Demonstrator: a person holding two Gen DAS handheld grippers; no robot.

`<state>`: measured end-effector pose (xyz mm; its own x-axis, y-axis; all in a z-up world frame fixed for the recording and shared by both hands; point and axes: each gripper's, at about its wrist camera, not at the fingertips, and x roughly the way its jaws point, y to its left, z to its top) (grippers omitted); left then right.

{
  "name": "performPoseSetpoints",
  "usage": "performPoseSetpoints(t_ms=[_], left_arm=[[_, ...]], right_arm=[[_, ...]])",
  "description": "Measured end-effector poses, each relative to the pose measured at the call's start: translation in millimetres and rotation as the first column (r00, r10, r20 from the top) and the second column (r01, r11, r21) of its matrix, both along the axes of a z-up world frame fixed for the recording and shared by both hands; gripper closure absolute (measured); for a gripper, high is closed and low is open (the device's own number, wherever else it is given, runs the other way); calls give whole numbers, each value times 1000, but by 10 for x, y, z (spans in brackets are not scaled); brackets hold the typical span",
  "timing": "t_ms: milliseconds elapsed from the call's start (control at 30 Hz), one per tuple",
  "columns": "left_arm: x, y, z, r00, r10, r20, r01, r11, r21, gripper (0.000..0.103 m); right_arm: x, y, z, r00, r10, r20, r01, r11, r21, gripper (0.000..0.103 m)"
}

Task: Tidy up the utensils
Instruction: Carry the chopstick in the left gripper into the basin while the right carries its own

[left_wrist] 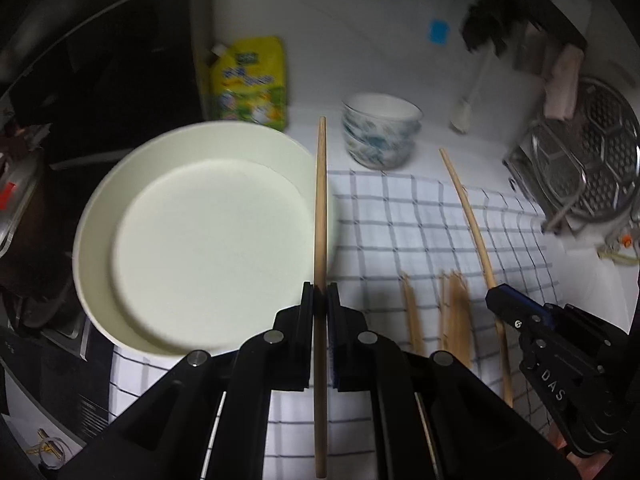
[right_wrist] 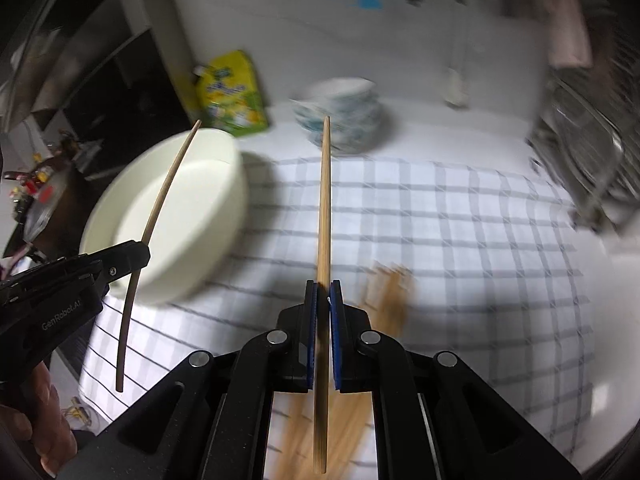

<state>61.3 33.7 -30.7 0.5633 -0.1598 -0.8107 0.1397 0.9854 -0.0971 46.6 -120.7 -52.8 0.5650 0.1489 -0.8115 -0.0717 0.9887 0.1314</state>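
My left gripper [left_wrist: 320,292] is shut on a wooden chopstick [left_wrist: 320,208] that points forward past the right rim of a large white bowl [left_wrist: 200,236]. My right gripper [right_wrist: 323,286] is shut on another wooden chopstick [right_wrist: 323,200] and holds it above the checked cloth [right_wrist: 440,240]. Each gripper shows in the other view: the right one [left_wrist: 494,296] with its chopstick [left_wrist: 468,208], the left one [right_wrist: 142,254] with its chopstick [right_wrist: 168,188] beside the white bowl [right_wrist: 180,208]. Several loose chopsticks [left_wrist: 452,312] lie on the cloth [left_wrist: 400,220]; they also show blurred in the right wrist view [right_wrist: 390,296].
Stacked blue-patterned bowls [left_wrist: 380,136] stand behind the cloth, also in the right wrist view [right_wrist: 344,116]. A yellow-green pouch [left_wrist: 252,80] leans at the back left. A metal drying rack [left_wrist: 584,160] is at the right. A dark stove area [left_wrist: 100,80] lies left.
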Motion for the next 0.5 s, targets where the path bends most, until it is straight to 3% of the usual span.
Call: performPoseSetpoints(t_ms=[233, 500], left_arm=[[396, 701, -4, 996, 91, 9, -91, 995, 31, 96], [870, 1128, -250, 994, 105, -20, -103, 993, 49, 96]], right_arm=[[619, 724, -26, 997, 77, 1, -77, 996, 53, 97], [1090, 1342, -164, 993, 117, -32, -114, 990, 77, 97]])
